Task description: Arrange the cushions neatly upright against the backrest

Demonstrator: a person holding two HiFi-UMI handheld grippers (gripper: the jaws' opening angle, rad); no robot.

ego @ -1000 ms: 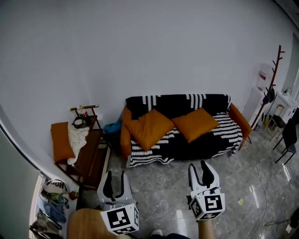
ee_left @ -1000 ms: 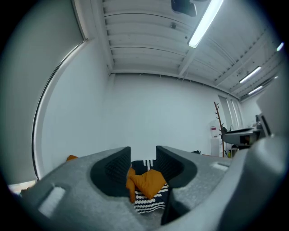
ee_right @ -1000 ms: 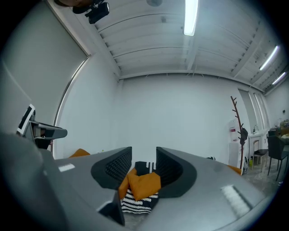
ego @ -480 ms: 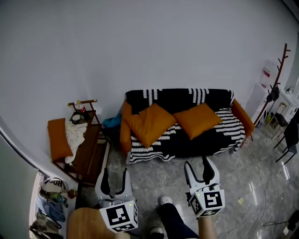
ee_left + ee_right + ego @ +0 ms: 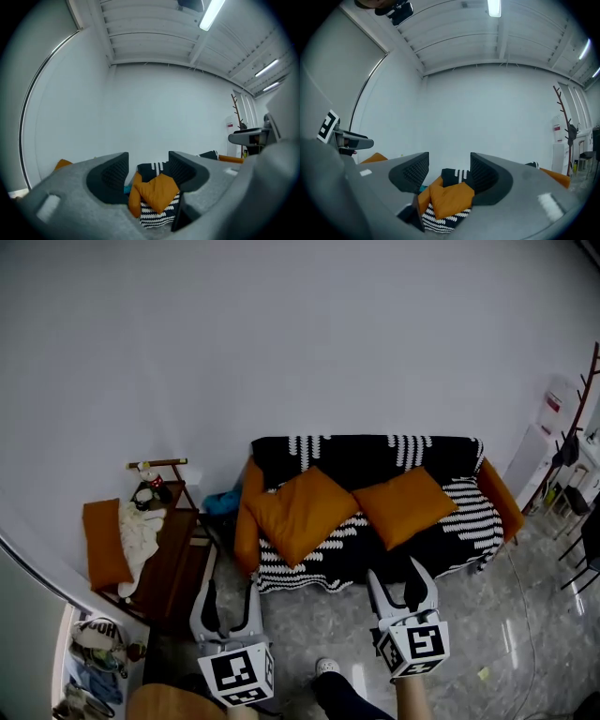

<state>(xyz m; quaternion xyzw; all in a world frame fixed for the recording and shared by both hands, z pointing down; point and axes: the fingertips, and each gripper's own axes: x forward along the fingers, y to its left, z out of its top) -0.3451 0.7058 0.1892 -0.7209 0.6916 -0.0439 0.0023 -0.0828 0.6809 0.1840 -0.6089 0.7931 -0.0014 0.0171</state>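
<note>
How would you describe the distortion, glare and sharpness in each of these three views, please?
Head view: wide-angle bending curves the wall's edge at left; the sofa is sharp, and glare streaks the glossy floor. Left gripper view: fisheye with dark corners; the strip light is blown out. Right gripper view: same fisheye vignette, a bright ceiling lamp, the orange cushion sharp.

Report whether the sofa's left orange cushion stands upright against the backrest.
Tipped: the left cushion leans askew, corner-down, across the sofa seat.

Plain orange: left cushion (image 5: pixel 302 512), right cushion (image 5: pixel 405 504) and sofa arm (image 5: pixel 246 532). Black with bands of white zigzag stripes: sofa cover (image 5: pixel 469 517). Pale grey: wall (image 5: pixel 281 334); mottled grey: floor (image 5: pixel 319 626); dark brown: table (image 5: pixel 174 555).
</note>
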